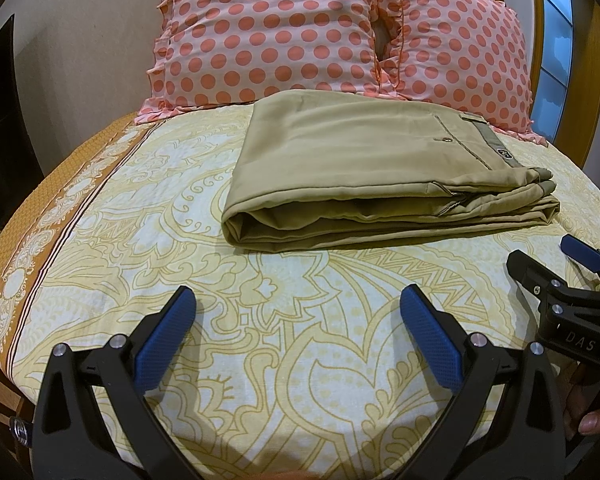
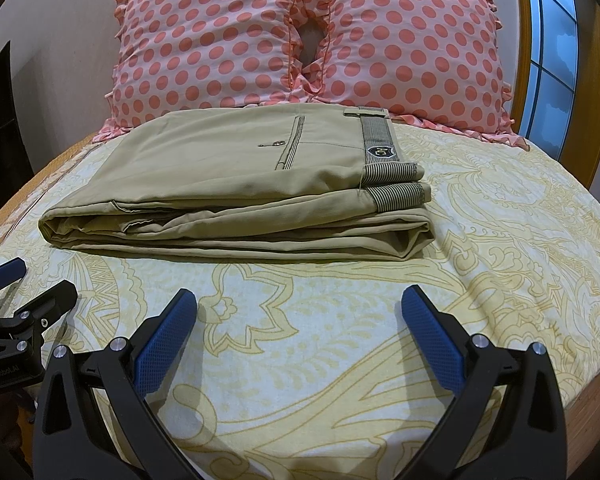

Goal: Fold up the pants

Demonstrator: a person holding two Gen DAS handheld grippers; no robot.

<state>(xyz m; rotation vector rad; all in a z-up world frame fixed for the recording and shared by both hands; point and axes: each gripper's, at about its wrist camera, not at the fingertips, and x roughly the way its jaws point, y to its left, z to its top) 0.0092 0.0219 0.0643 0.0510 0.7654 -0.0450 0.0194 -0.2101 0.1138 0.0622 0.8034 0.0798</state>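
Khaki pants (image 1: 360, 168) lie folded into a flat rectangle on the bed, waistband with a striped lining and a badge to the right; they also show in the right wrist view (image 2: 228, 196). My left gripper (image 1: 298, 300) is open and empty, hovering over the sheet in front of the pants. My right gripper (image 2: 300, 300) is open and empty too, in front of the pants' right half. The right gripper shows at the left wrist view's right edge (image 1: 548, 264). The left gripper shows at the right wrist view's left edge (image 2: 32, 284).
The bed has a yellow patterned sheet (image 1: 284, 360) with an orange border (image 1: 28, 216) at the left. Two pink polka-dot pillows (image 2: 204, 36) (image 2: 412, 44) stand behind the pants. A window (image 2: 552, 52) is at the right, a dark object (image 1: 0, 120) at the left.
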